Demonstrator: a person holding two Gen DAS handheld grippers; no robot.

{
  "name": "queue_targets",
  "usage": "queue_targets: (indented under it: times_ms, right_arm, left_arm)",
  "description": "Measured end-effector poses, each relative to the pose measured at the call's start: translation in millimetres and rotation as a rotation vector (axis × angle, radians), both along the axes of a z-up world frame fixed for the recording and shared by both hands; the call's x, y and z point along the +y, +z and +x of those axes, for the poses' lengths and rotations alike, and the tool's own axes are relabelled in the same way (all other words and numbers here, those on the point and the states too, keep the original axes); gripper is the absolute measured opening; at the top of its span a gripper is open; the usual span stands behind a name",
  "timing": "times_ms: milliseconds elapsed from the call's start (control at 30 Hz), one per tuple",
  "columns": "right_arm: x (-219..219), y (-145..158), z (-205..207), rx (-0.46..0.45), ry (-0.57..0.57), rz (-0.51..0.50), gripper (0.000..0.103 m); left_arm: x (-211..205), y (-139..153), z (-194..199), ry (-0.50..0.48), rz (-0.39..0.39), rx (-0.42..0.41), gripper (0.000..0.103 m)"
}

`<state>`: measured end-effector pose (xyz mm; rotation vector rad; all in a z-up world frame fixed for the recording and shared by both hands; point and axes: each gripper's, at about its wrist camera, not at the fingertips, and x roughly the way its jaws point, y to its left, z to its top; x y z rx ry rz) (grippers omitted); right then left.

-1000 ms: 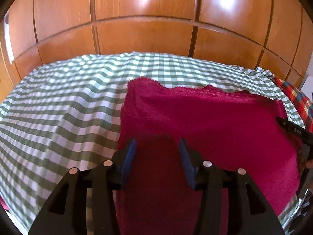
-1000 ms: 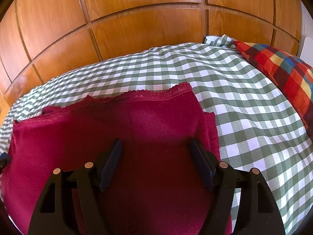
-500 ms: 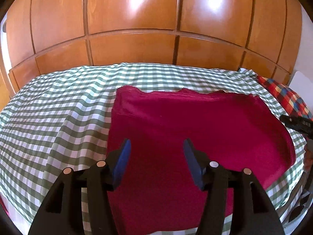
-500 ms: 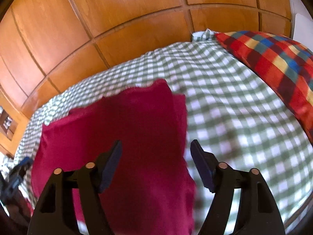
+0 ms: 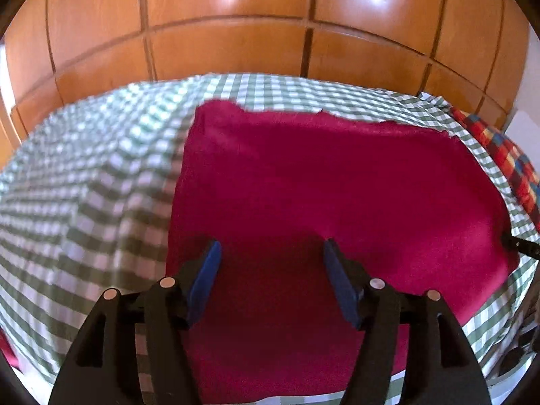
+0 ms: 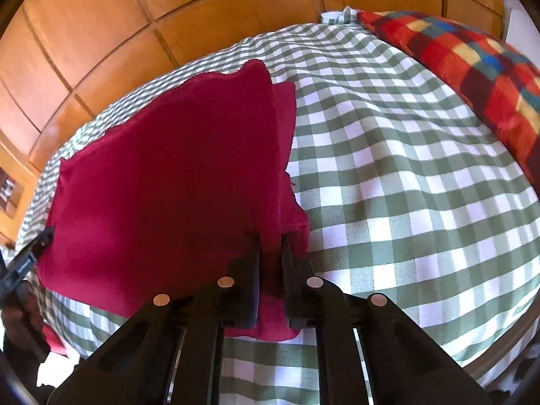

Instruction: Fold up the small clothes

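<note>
A dark red garment (image 5: 320, 195) lies folded flat on a green-and-white checked bed cover (image 5: 94, 182). My left gripper (image 5: 271, 253) is open and empty, its blue pads above the garment's near left part. In the right wrist view the garment (image 6: 168, 175) lies to the left, and my right gripper (image 6: 271, 246) is shut on its near right edge, with red cloth pinched between the black fingers. The left gripper's tip (image 6: 30, 256) shows at the left edge of that view.
A wooden panelled wall (image 5: 270, 27) rises behind the bed. A red, yellow and blue checked pillow (image 6: 472, 64) lies at the far right. The bed's near edge runs just below both grippers.
My right gripper has swung to the garment's right edge and shut on it. My left gripper has pulled back a little and stays open.
</note>
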<state>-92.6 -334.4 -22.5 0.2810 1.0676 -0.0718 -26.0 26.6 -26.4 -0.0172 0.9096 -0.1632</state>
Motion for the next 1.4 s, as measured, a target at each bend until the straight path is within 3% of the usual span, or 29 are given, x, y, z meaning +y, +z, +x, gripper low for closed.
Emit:
queue_targets:
  times_ms: [33, 100, 133, 167, 200, 300, 400, 667, 1233, 1267, 1400]
  right_arm:
    - [3, 4, 1, 0.003, 0.004, -0.023, 0.01]
    - [6, 11, 1, 0.003, -0.005, -0.046, 0.024]
    - [7, 16, 1, -0.004, -0.015, -0.062, 0.041]
    - [8, 23, 0, -0.026, -0.027, -0.083, 0.066]
    - [11, 29, -2, -0.05, -0.036, -0.105, 0.072]
    - [26, 48, -1, -0.078, -0.04, -0.259, 0.073]
    - [43, 61, 3, -0.102, -0.031, -0.41, 0.081]
    - [62, 72, 7, -0.159, 0.0, -0.498, 0.083]
    - [46, 57, 13, -0.151, -0.021, -0.311, 0.085]
    - [41, 54, 15, -0.152, -0.02, -0.268, 0.087]
    - [-3, 30, 26, -0.136, -0.049, 0.122, 0.089]
  left_arm:
    - [2, 1, -2, 0.002, -0.005, -0.007, 0.063]
    - [4, 2, -3, -0.001, -0.008, -0.011, 0.063]
    - [5, 3, -3, 0.0, -0.023, -0.011, 0.062]
    - [7, 4, -3, 0.002, -0.038, -0.009, 0.062]
    - [8, 5, -3, 0.003, -0.051, -0.008, 0.062]
    - [13, 10, -4, 0.005, -0.094, -0.007, 0.062]
    - [12, 14, -1, 0.008, -0.109, 0.003, 0.063]
    - [-4, 22, -2, -0.019, -0.082, -0.006, 0.065]
    - [-23, 25, -3, -0.054, -0.011, -0.012, 0.067]
    - [-23, 25, -2, -0.054, -0.007, -0.013, 0.067]
    - [-23, 24, 0, -0.047, 0.003, -0.015, 0.067]
